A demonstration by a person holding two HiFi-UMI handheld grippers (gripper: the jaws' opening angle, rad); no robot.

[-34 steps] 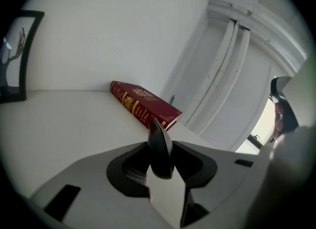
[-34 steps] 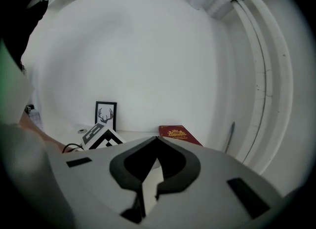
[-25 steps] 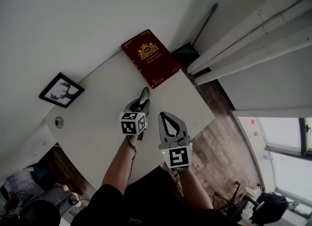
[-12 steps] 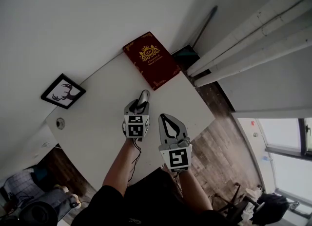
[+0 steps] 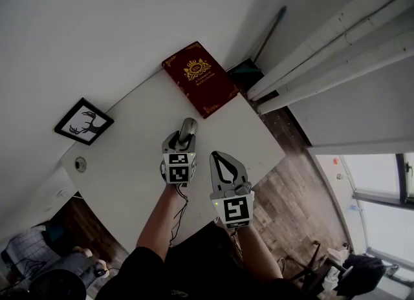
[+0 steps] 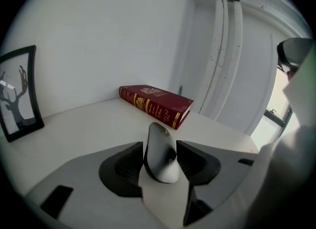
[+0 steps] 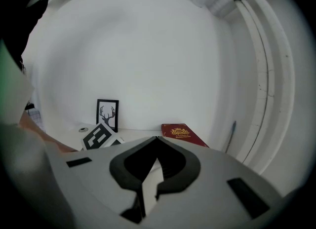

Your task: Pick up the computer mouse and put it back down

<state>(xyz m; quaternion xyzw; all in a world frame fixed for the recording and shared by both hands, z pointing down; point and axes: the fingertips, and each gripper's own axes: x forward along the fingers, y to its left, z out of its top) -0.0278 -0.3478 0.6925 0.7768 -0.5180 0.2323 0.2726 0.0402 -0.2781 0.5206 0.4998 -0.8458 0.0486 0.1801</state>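
The grey computer mouse [image 5: 188,128] rests on the white table [image 5: 129,163], its narrow back toward the left gripper view [image 6: 160,155]. My left gripper [image 5: 184,137] [image 6: 159,146] straddles it. Its jaws have just been opening and now stand wide on either side of the mouse, close to its flanks but not pressing. My right gripper [image 5: 216,155] [image 7: 157,138] hovers to the right of the mouse, nearer the person. It is shut with nothing between its tips.
A dark red book [image 5: 200,77] [image 6: 155,103] [image 7: 182,133] lies at the table's far corner. A framed deer picture [image 5: 82,119] [image 6: 17,95] [image 7: 107,115] leans on the wall at left, a small round disc [image 5: 79,163] beside it. The table edge drops to wood floor [image 5: 284,189] at right.
The left gripper has rolled so its marker cube faces the head camera more squarely, and its jaws have spread around the mouse. The right gripper has stayed where it was.
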